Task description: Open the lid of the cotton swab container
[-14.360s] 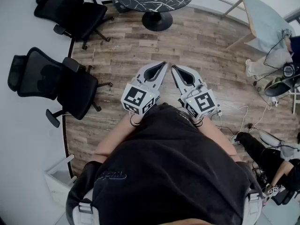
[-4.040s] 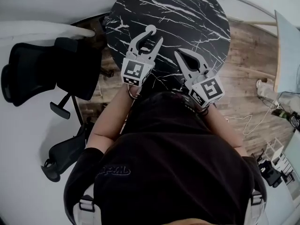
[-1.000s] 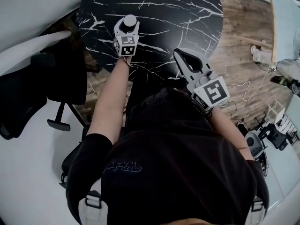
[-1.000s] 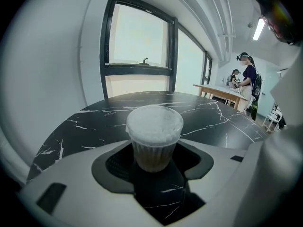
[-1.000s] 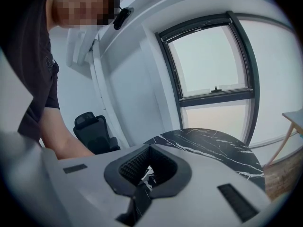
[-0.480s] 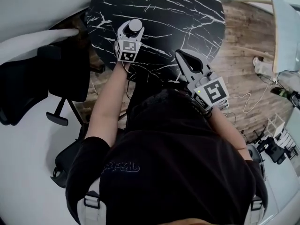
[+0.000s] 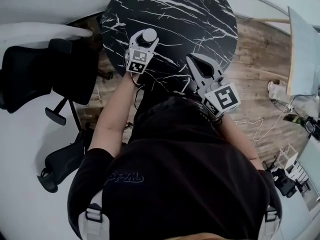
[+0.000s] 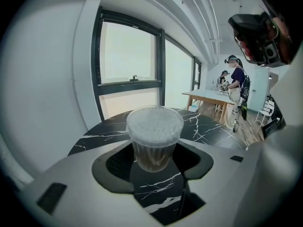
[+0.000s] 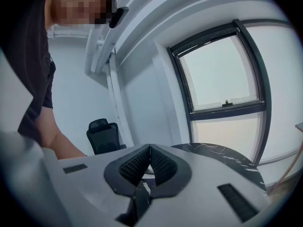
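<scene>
The cotton swab container is a small clear round tub packed with white swab tips under a clear lid, over the black marble table. My left gripper is shut on its body. In the left gripper view the container stands upright between the dark pads, its lid on. My right gripper hovers shut and empty over the table's near edge, to the right of the container. In the right gripper view the right gripper has its ribbed pads pressed together.
Black office chairs stand left of the table on a wooden floor. A pale tabletop is at the far right. The left gripper view shows a window and, far off, people by a wooden table.
The head view has shifted a little. The left gripper keeps the container between its jaws at about the same spot on the table. The right gripper stays shut.
</scene>
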`<action>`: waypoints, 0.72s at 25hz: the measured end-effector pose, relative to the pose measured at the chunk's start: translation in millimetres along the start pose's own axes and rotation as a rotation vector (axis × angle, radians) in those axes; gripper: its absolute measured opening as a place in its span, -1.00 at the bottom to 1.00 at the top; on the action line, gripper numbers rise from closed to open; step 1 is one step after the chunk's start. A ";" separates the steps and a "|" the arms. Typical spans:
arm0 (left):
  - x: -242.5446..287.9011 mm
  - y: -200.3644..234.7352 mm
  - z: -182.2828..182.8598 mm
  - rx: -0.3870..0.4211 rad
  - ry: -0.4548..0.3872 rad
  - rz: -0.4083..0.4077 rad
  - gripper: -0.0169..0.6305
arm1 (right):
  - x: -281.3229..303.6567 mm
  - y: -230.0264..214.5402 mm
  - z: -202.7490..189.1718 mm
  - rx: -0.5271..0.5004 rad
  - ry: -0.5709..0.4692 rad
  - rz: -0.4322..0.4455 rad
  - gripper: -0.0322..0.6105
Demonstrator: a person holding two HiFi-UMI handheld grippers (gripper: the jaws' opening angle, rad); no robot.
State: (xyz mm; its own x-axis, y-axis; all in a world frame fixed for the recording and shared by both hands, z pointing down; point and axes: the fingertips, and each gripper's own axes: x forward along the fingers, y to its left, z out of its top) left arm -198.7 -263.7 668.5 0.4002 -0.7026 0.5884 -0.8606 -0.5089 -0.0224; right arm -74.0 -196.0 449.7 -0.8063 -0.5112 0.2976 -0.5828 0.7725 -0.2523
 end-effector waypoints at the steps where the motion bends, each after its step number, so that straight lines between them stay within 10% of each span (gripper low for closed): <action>1: -2.7 -3.7 2.5 -0.012 0.000 -0.007 -0.14 | -1.8 -1.4 2.1 -0.005 -0.006 0.006 -0.83; 18: -51.0 -73.6 62.6 0.003 -0.027 -0.074 -0.14 | -44.8 -12.7 34.4 -0.091 -0.090 0.102 -0.83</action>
State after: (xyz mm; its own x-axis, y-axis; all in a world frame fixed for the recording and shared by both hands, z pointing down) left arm -136.1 -221.5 589.5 0.4711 -0.6763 0.5662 -0.8274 -0.5613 0.0181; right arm -33.9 -195.9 407.9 -0.8689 -0.4573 0.1896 -0.4895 0.8508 -0.1911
